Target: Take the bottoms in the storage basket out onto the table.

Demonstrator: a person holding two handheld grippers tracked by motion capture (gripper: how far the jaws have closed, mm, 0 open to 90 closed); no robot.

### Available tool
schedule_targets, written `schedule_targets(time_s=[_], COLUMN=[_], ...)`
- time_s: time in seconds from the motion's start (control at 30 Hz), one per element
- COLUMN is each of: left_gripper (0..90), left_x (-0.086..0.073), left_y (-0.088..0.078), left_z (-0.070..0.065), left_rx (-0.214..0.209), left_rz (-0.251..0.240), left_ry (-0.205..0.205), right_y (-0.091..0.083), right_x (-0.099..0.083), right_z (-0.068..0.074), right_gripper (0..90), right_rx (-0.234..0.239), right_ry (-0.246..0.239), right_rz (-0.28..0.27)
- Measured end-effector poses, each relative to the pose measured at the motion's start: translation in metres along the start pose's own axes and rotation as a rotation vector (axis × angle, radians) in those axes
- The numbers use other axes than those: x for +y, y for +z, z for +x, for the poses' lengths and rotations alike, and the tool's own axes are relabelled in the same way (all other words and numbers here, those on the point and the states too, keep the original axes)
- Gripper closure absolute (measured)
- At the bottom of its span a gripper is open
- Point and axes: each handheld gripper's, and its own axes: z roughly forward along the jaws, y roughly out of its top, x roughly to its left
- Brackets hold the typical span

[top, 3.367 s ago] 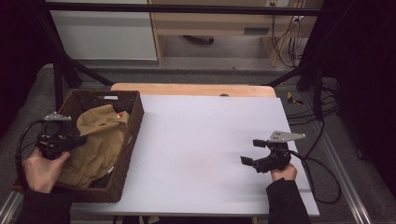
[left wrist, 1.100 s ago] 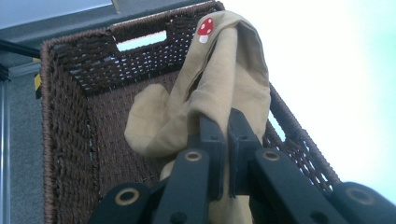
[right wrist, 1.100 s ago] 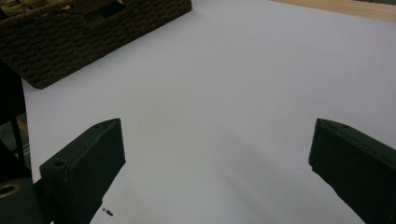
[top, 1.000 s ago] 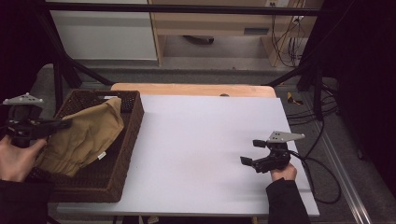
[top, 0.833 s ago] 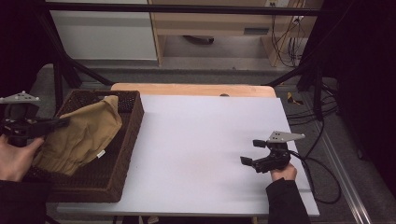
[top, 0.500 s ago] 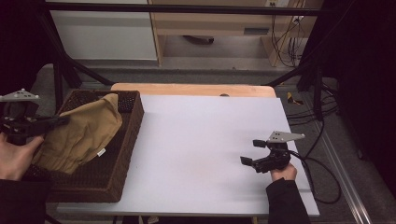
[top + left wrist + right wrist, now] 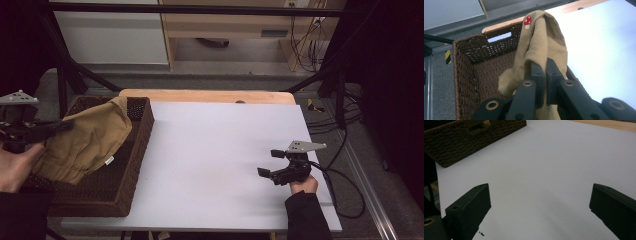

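High view: white table (image 7: 215, 150) as the largest surface, wicker basket (image 7: 127, 150) standing at its near-left part, left of the bare board. Tan garment (image 7: 87, 140) half raised out of the basket, upper edge draped over the basket's right wall, lower folds hanging inside. Left gripper (image 7: 62, 125) just left of the basket, jaws pressed together on a fold of the garment, likely held high to clear the wicker rim before a swing toward the board. Left gripper view: cloth pinched between the black jaws, small red mushroom mark (image 7: 527, 21) near the top fold. Right gripper (image 7: 270, 164) well to the right of the basket, resting low on the board, jaws spread wide with nothing between. Wide open room right of the basket for spreading.
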Motion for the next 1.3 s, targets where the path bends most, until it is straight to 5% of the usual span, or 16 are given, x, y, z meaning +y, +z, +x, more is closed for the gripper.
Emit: schedule_targets(time_s=[1.3], left_gripper=[87.0], left_x=[0.024], left_y=[-0.017], left_z=[-0.024], left_rx=[-0.035], left_rz=[-0.047], left_ry=[0.065], right_y=[0.000], right_x=[0.000], right_z=[0.000], right_gripper=[4.3], right_rx=[-0.001], right_ry=[-0.001], right_rz=[0.000])
